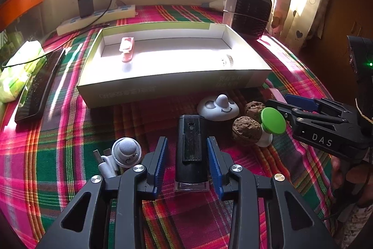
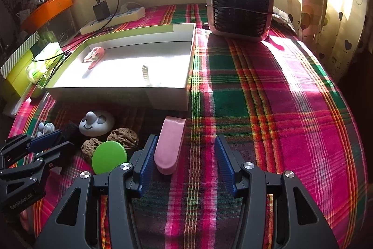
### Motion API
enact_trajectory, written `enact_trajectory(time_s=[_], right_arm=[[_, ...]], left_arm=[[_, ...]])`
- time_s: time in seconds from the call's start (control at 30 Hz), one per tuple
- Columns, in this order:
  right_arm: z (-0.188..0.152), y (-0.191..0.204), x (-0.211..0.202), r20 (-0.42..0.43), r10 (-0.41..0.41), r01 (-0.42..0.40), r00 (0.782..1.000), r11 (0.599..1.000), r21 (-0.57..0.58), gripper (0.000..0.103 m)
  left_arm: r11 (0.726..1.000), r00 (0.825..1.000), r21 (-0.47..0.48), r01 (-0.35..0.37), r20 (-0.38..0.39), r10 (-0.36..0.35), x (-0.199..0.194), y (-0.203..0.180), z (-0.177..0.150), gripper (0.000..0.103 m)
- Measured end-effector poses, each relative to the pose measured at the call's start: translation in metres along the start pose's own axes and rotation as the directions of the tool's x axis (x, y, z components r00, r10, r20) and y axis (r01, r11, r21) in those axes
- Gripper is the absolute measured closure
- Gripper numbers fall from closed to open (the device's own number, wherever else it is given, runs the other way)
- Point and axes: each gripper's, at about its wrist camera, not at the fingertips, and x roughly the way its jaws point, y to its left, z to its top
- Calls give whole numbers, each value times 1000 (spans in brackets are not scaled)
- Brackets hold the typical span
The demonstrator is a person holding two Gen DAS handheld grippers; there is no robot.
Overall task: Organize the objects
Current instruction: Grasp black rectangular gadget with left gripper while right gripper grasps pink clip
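Sunny windowsill behind, plaid-covered counter with a white box. Looks like the pickup step: left hand-held gripper is spread around the black device, right hand-held gripper is spread beside the pink case. Next they'd need squeezing, then lifting into the box.

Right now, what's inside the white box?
Two things show in the box: a pink clip-like item at the far left and a small ribbed metallic roll near the front right. The floor just behind the near wall is hidden in both views.
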Motion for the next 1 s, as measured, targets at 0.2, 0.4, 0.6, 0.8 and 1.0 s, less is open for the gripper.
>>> enact_trajectory(time_s=[0.2, 0.4, 0.6, 0.8, 1.0], right_arm=[[1, 2, 2, 8, -13, 13, 1000, 1000, -20, 53], [2, 0, 1, 13, 0, 0, 1000, 1000, -9, 62], [2, 0, 1, 15, 9, -9, 1000, 1000, -6, 72], [1, 0, 0, 16, 15, -15, 1000, 1000, -5, 83], [1, 0, 0, 15, 19, -19, 1000, 1000, -5, 84]], left_arm=[[1000, 1000, -1, -27, 11, 27, 1, -2, 1, 70], [999, 999, -4, -32, 11, 32, 2, -1, 2, 73], [999, 999, -11, -49, 10, 49, 3, -1, 3, 77], [998, 999, -17, -53, 13, 53, 3, -2, 3, 77], [998, 998, -16, -55, 13, 55, 3, -1, 3, 77]])
